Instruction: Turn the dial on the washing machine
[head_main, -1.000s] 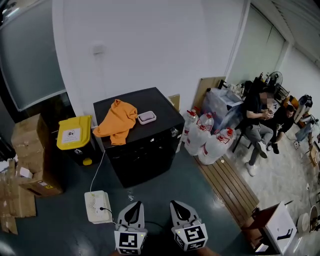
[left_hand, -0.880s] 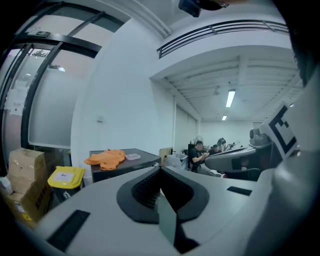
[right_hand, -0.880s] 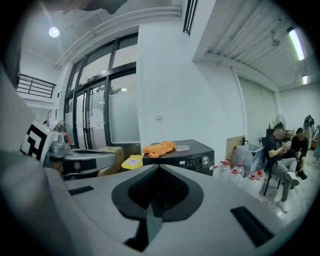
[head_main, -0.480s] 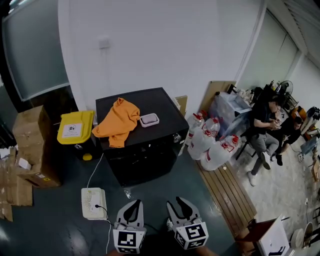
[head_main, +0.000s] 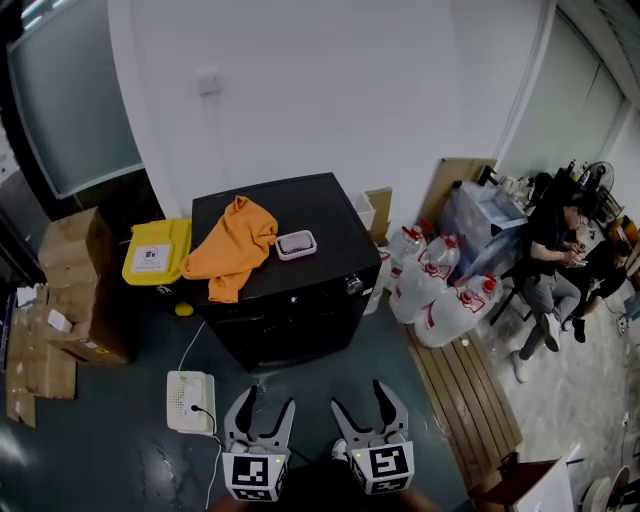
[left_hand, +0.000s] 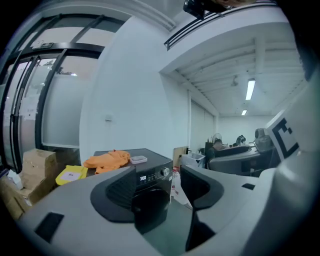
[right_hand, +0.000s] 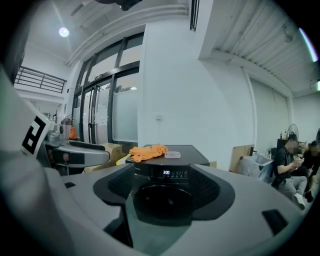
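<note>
Far left: boxes (head_main: 62, 285), the nearest cut off by the frame edge. Left hand-held gripper (head_main: 267, 400), near edge: jaws just opened wide, nothing between them. Washer (head_main: 300, 315) stands well beyond both grippers, with cloth (head_main: 228, 245) and tray (head_main: 296, 243) on top. Dial (left_hand: 165, 172) sits at the right end of the front panel; it is small and its markings are unreadable. Right hand-held gripper (head_main: 358, 397): jaws likewise just opened wide, empty. In its own view they mask the washer's lower front.

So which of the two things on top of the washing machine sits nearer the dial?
The small white tray: it sits right of the orange cloth, toward the dial; the cloth lies further left.
</note>
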